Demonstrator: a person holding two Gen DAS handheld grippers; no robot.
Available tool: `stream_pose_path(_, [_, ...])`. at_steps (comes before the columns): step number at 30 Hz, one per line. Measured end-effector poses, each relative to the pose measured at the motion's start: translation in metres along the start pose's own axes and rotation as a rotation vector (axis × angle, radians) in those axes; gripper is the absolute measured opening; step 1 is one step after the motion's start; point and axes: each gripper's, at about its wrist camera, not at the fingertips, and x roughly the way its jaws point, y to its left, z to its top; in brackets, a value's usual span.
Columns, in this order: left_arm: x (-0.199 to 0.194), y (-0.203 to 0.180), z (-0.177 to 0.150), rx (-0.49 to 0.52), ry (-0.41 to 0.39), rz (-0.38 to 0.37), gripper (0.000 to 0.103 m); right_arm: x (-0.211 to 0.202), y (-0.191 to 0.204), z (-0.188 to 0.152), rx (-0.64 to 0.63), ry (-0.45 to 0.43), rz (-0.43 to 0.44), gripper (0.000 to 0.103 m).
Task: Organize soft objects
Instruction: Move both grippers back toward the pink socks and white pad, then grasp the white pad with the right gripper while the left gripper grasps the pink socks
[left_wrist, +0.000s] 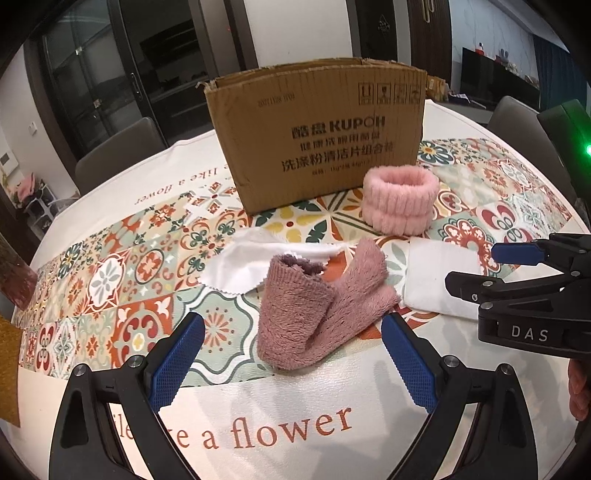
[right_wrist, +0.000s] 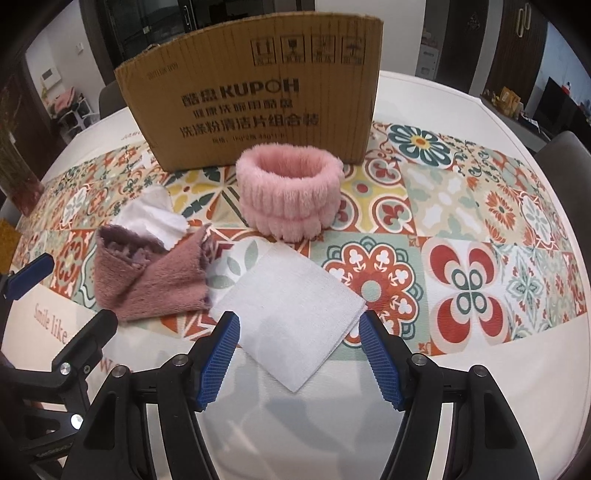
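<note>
your left gripper (left_wrist: 291, 365) hangs low over the table with its jaws spread wide and nothing between them; the mauve fuzzy sock (left_wrist: 314, 310) lies just ahead of the blue pads, bent into a v with its cuff standing open; your right gripper (right_wrist: 299, 354) is spread just as wide and equally empty, its pads flanking the near corner of the folded white cloth (right_wrist: 291, 317), which lies flat on the patterned tablecloth (right_wrist: 480, 266); you hold nothing in either tool; as far as these views show, the sorting has barely begun, since four soft things sit out on the cloth: the sock, the folded white cloth beside it, a crumpled white cloth with a zigzag edge (left_wrist: 258, 258) partly under the sock's cuff, and the pink plush bands (right_wrist: 290, 194), stacked and resting against the front of the cardboard box (right_wrist: 258, 92); the box stands upright at the back, and you cannot see into it from here, so whether anything is already inside is unknown; if the box is the destination, all four visible items remain to be moved; the sock looks like your nearest pick on the left, the folded cloth on the right, and the loose plush may sag when lifted
</note>
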Motion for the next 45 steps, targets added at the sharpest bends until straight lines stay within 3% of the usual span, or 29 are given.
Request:
stream_pose_path(17, [0.033, -0.003, -0.007, -0.013, 0.040, -0.019, 0.081, 0.025, 0.000, -0.003, -0.031, 0.023, 0.009, 0.068])
stream_pose_path(25, [0.044, -0.004, -0.011, -0.034, 0.072, -0.034, 0.057, 0.025, 0.003, -0.006, -0.052, -0.002, 0.000, 0.066])
stream_pose_path(33, [0.040, -0.003, -0.009, -0.047, 0.069, -0.040, 0.030, 0.021, 0.006, -0.005, -0.071, 0.000, 0.041, 0.024])
stream_pose_path(36, [0.036, -0.003, -0.008, -0.060, 0.065, -0.046, 0.023, 0.019, 0.004, -0.004, -0.055, 0.013, 0.072, 0.016])
stream_pose_path(39, [0.030, -0.002, -0.006, -0.082, 0.061, -0.069, 0.018, 0.017, 0.000, -0.004, -0.034, 0.025, 0.098, 0.016])
stream_pose_path(45, [0.016, -0.006, -0.003, -0.102, 0.035, -0.080, 0.017, 0.003, 0.001, -0.006, -0.041, 0.004, 0.114, 0.013])
